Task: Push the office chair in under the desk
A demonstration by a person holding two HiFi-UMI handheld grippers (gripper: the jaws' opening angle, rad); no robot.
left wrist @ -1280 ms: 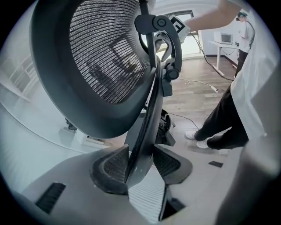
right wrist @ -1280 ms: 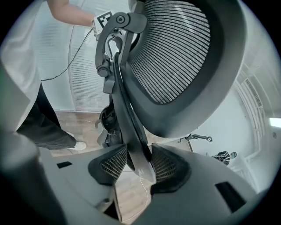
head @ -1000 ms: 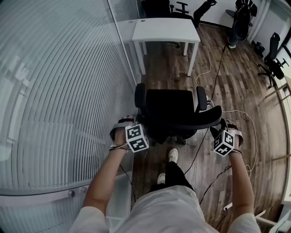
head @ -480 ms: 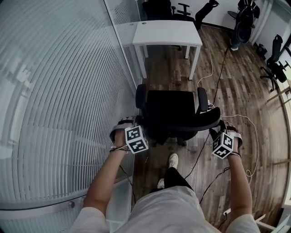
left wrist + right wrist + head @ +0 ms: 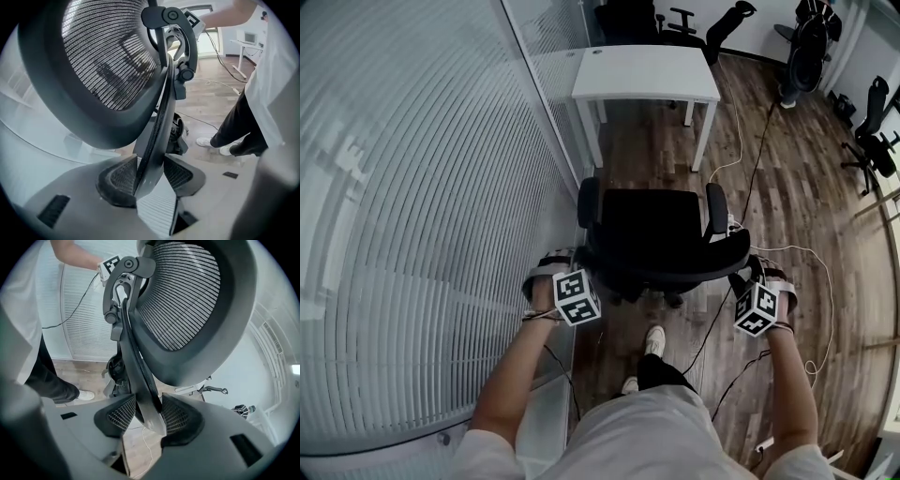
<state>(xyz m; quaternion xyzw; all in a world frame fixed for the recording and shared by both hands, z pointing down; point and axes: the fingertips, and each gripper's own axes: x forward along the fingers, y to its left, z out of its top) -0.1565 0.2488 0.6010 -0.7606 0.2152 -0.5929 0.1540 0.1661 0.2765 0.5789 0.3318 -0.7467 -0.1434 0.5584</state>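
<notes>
The left gripper (image 5: 150, 177) is pinched on the left rim of the office chair (image 5: 649, 225) backrest; the right gripper (image 5: 144, 414) is clamped the same way on the right rim. The chair stands at the centre of the head view, seat towards the white desk (image 5: 645, 71) at upper centre, well apart from it, with wooden floor (image 5: 652, 150) between. A ribbed glass wall (image 5: 412, 216) fills the left.

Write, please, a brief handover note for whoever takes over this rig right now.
Left gripper: shut on the office chair, at its backrest's left edge.
Right gripper: shut on the backrest's right edge.
The chair faces the white desk but stands short of it, with bare floor between.
Done: both grips taken.
Left: roll the chair forward until its seat is under the desk.
</notes>
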